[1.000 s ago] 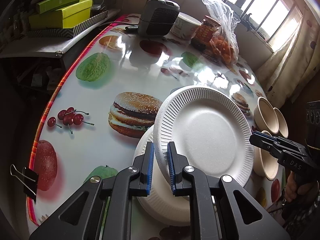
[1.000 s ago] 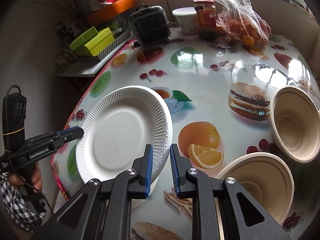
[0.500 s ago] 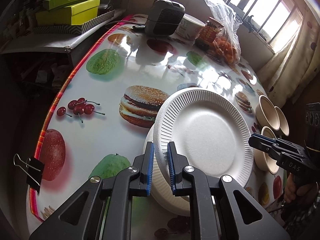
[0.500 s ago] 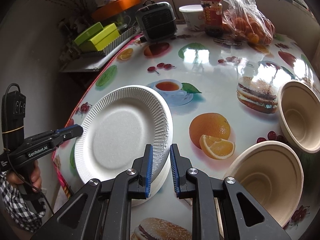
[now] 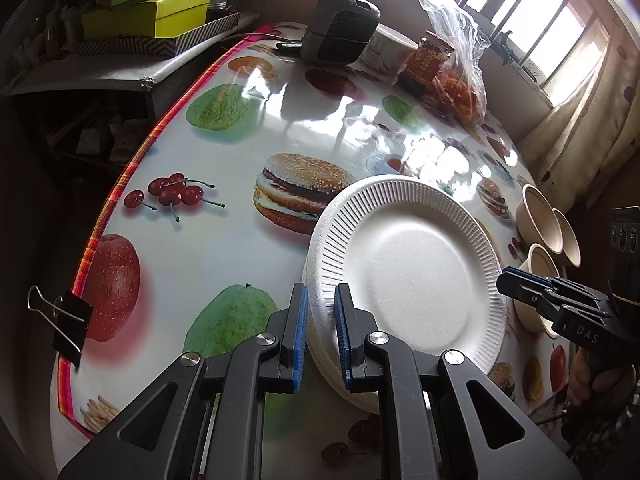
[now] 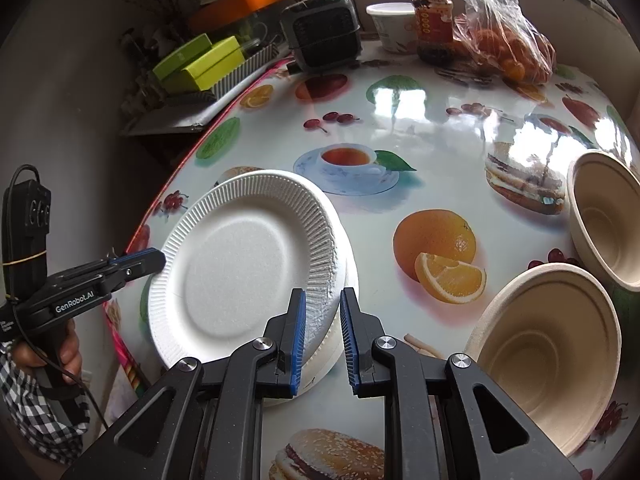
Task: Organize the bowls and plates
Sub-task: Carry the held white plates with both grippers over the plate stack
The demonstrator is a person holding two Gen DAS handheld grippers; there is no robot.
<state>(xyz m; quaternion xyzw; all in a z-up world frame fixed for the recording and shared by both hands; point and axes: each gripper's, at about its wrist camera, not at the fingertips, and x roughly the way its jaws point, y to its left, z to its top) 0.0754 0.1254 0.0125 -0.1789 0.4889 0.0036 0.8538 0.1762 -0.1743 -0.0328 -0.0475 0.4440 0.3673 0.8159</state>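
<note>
A white ribbed paper plate [image 5: 404, 272] hangs tilted just above a small stack of like plates [image 5: 352, 384] on the fruit-print table. My left gripper [image 5: 322, 328] is shut on its near rim. On the opposite rim my right gripper [image 6: 323, 332] is shut too, with the plate [image 6: 244, 264] spreading out to the left of its fingers. Each gripper shows in the other's view: the right gripper [image 5: 508, 278] at the plate's right edge, the left gripper [image 6: 156, 258] at its left edge. Beige paper bowls [image 6: 548, 356] [image 6: 608, 216] stand to the right.
At the back stand a dark heater [image 5: 340, 28], a white cup [image 5: 384, 52], a jar [image 5: 426, 64] and a bag of oranges [image 5: 460, 80]. Green boxes [image 5: 160, 12] lie on a side shelf. A binder clip [image 5: 68, 328] grips the table's left edge. A hand [image 6: 68, 352] holds the left gripper.
Both grippers have carried the plate a little across the table; it now covers more of the stack beneath. Both grips are unchanged.
</note>
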